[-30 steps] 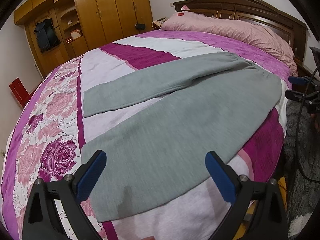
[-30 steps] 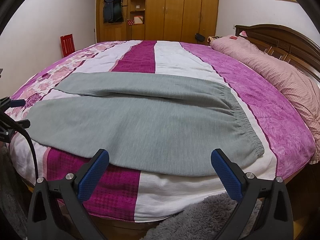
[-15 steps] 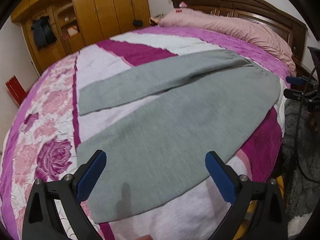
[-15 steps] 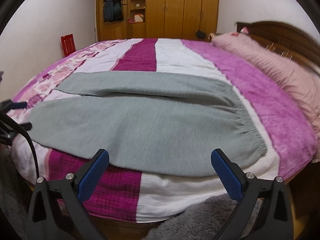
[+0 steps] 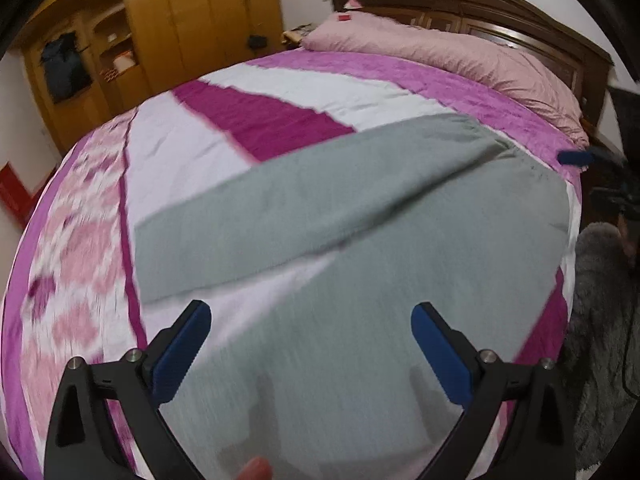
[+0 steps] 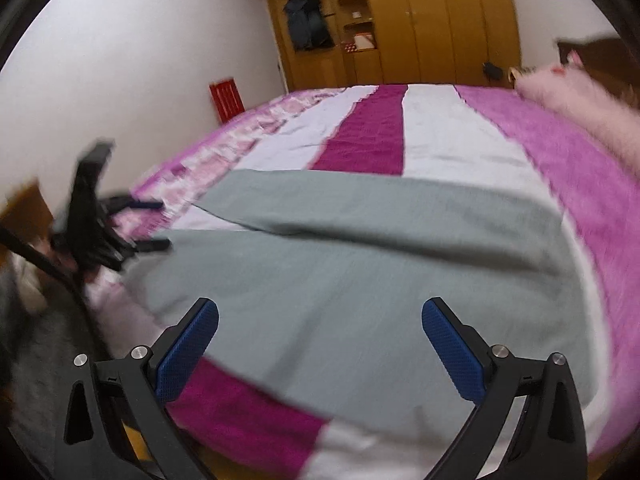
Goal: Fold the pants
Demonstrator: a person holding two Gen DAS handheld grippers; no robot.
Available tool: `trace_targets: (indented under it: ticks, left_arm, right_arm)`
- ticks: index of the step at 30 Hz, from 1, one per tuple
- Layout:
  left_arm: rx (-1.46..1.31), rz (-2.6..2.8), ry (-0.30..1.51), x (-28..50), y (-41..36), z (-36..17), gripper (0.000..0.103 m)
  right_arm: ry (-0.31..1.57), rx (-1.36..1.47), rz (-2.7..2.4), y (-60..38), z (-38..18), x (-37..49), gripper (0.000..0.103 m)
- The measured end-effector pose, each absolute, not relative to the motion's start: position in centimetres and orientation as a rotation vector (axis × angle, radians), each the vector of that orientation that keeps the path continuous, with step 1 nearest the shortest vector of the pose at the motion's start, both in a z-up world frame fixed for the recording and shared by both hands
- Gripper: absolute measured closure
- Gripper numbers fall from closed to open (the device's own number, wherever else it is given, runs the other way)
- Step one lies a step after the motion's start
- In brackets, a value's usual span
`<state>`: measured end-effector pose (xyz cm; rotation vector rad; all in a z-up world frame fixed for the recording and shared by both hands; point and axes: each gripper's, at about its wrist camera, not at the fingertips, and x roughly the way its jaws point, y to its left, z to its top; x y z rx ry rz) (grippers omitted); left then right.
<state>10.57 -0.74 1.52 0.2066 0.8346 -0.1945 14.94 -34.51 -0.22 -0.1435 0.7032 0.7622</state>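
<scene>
Grey sweatpants [image 5: 360,240] lie flat on the bed, their two legs spread in a V toward the left. My left gripper [image 5: 310,316] hangs open just above the lower end of the near leg, nothing between its blue pads. In the right wrist view the pants [image 6: 360,264] stretch across the bed, the waist end toward the right. My right gripper [image 6: 320,308] is open over the near edge of the pants by the bed's side. Each gripper shows in the other's view: the right gripper [image 5: 576,157] by the waist, the left gripper [image 6: 148,224] by the leg ends.
The bed cover [image 5: 280,120] has pink, white and magenta stripes. A pink pillow [image 5: 440,56] lies against the dark wooden headboard [image 5: 480,12]. A wooden wardrobe [image 6: 420,20] fills the far wall. A grey fluffy rug [image 5: 600,320] lies beside the bed.
Both grippers have moved forward and now hang over the pants, still open. The right view has swung to the left. The pants have not moved.
</scene>
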Motion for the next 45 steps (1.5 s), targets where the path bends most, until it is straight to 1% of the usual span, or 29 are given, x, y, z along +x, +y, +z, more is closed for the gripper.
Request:
trace_targets:
  ticks: [1,2,4,6,8,9,10,11,12,13,14,19,22,24,25,26,27,28,30,32,33,35,36,37,38,39,40,41,45]
  left_arm:
    - [0.223,-0.228,0.825,11.8,-0.9,1.8,0.001]
    - [0.242,-0.269,0.828,13.1,-1.0,1.9,0.001]
    - [0.269,-0.305,0.859,16.4,-1.2,1.8,0.001]
    - [0.317,-0.294,0.841,19.6,-1.6,1.9,0.001]
    - [0.346,-0.309,0.853,22.7,-1.8,1.7,0.001]
    - [0.359,-0.32,0.868,24.1,-1.9,1.3,0.001]
    - [0.374,-0.323,0.891,26.0,-1.8,0.7,0.001]
    - [0.375,-0.322,0.918,27.5,-1.6,0.0,0.003]
    - [0.365,-0.322,0.947,29.0,-1.3,-0.9,0.004]
    - [0.348,-0.319,0.967,30.4,-0.9,-1.7,0.007]
    - [0.336,-0.32,0.974,31.6,-0.6,-2.4,0.008]
    - [0.313,-0.32,0.994,35.3,0.1,-5.8,0.008]
    - [0.288,-0.34,0.982,36.7,0.8,-6.9,0.002]
    - [0.261,-0.317,0.983,37.6,1.8,-7.4,0.0]
    - [0.247,-0.322,0.989,37.8,1.9,-7.5,0.0]
    - [0.24,-0.329,0.998,38.0,2.0,-7.5,0.001]
    - [0.244,-0.332,1.001,37.9,2.0,-7.4,0.001]
    - [0.249,-0.334,1.009,37.8,1.9,-7.3,0.004]
    - [0.241,-0.37,1.027,37.6,1.8,-7.0,0.015]
    - [0.212,-0.417,1.053,37.7,2.1,-6.5,0.036]
    - [0.208,-0.434,1.06,37.5,2.3,-6.3,0.042]
    - [0.217,-0.473,1.077,37.2,2.5,-6.0,0.063]
    - [0.221,-0.484,1.083,37.1,2.6,-5.8,0.068]
    - [0.224,-0.492,1.089,37.0,2.7,-5.7,0.081]
    - [0.235,-0.5,1.087,36.7,2.7,-5.4,0.091]
    - [0.264,-0.498,1.069,36.2,2.5,-5.1,0.093]
    - [0.299,-0.487,1.047,35.7,2.3,-4.8,0.095]
    - [0.323,-0.471,1.028,35.1,2.1,-4.5,0.096]
    - [0.416,-0.411,0.958,32.8,1.0,-3.7,0.097]
  right_arm:
    - [0.702,-0.181,0.772,-34.2,0.2,16.1,0.001]
    - [0.698,-0.203,0.788,-33.8,0.4,16.9,0.006]
    - [0.703,-0.252,0.884,-32.8,1.3,20.0,0.01]
    - [0.723,-0.314,0.922,-31.4,1.8,22.6,0.013]
    - [0.727,-0.414,0.968,-29.7,2.0,25.9,0.023]
    - [0.747,-0.438,0.99,-29.1,1.8,27.3,0.026]
    - [0.771,-0.467,0.999,-28.4,1.5,29.3,0.032]
    - [0.782,-0.501,0.982,-27.9,1.0,31.4,0.041]
    - [0.786,-0.525,0.967,-27.6,0.6,32.6,0.045]
    - [0.796,-0.557,0.949,-27.2,-0.1,34.1,0.053]
    - [0.809,-0.579,0.934,-26.9,-0.8,35.7,0.057]
    - [0.926,-0.667,0.887,-26.4,-5.9,41.9,0.058]
    - [0.97,-0.722,0.889,-26.6,-8.3,43.6,0.058]
    - [0.964,-0.709,0.913,-26.8,-9.0,44.5,0.053]
    - [0.959,-0.699,0.912,-27.0,-9.1,44.7,0.046]
    - [0.959,-0.68,0.904,-27.1,-9.2,45.0,0.041]
    - [0.973,-0.642,0.898,-27.4,-9.4,45.5,0.041]
    - [0.981,-0.618,0.9,-27.6,-9.5,45.7,0.041]
    - [0.991,-0.591,0.906,-27.8,-9.5,45.9,0.041]
    - [1.021,-0.564,0.916,-28.1,-9.3,45.8,0.045]
    - [1.04,-0.553,0.93,-28.1,-9.3,45.9,0.047]
    - [1.068,-0.566,0.961,-28.2,-9.1,46.1,0.053]
    - [1.078,-0.574,0.971,-28.2,-9.0,46.0,0.055]
    - [1.089,-0.585,0.975,-28.1,-8.8,46.1,0.062]
    - [1.094,-0.597,0.978,-28.0,-8.7,46.3,0.074]
    - [1.091,-0.619,0.983,-27.8,-8.5,46.2,0.08]
    - [1.09,-0.632,0.988,-27.7,-8.4,45.9,0.093]
    - [1.093,-0.651,0.997,-27.5,-8.2,45.6,0.101]
    - [0.997,-0.786,0.939,-26.7,-6.8,42.9,0.101]
